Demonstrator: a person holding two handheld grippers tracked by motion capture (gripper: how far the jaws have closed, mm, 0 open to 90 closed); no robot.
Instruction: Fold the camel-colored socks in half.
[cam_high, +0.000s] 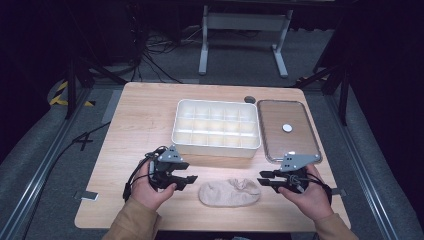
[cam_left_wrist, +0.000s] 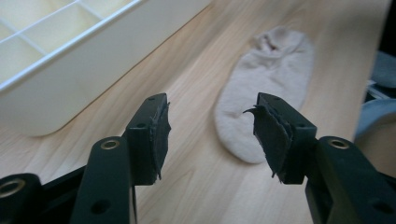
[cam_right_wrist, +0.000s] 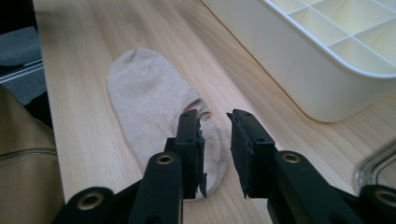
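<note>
Between my two claws, near the front edge of the wooden table (cam_high: 140, 115), lies a beige ankle sock (cam_high: 230, 192), flat on the boards and stretched sideways. My left claw (cam_high: 189, 181) sits just beside the sock's toe end, in my left hand (cam_high: 149, 189); its jaws stand wide apart with only bare wood between them, touching nothing. Seen along those jaws in the left gripper view, the sock (cam_left_wrist: 264, 100) lies just ahead and a little toward the right-hand jaw, not between the pads.

My right claw (cam_high: 263, 178) comes at the sock's open cuff end from the other side, in my right hand (cam_high: 311, 196). Its jaws stand only a narrow gap apart. In the right gripper view the sock's cuff (cam_right_wrist: 205, 116) lies under and just beyond the tips, with sock fabric showing in the slot between the pads; I cannot tell whether the pads pinch any of it, and the sock looks flat and unlifted, so I call this claw released. My tan sleeve (cam_right_wrist: 25, 154) shows at the near left of that view.

Farther out, beyond both claws, stands a white divided organizer tray (cam_high: 216, 147), its compartments bare. Beside it, out past my right claw, lies a clear-rimmed lid (cam_high: 265, 132) flat on the table, with a small white round disc (cam_high: 287, 128) on it.
</note>
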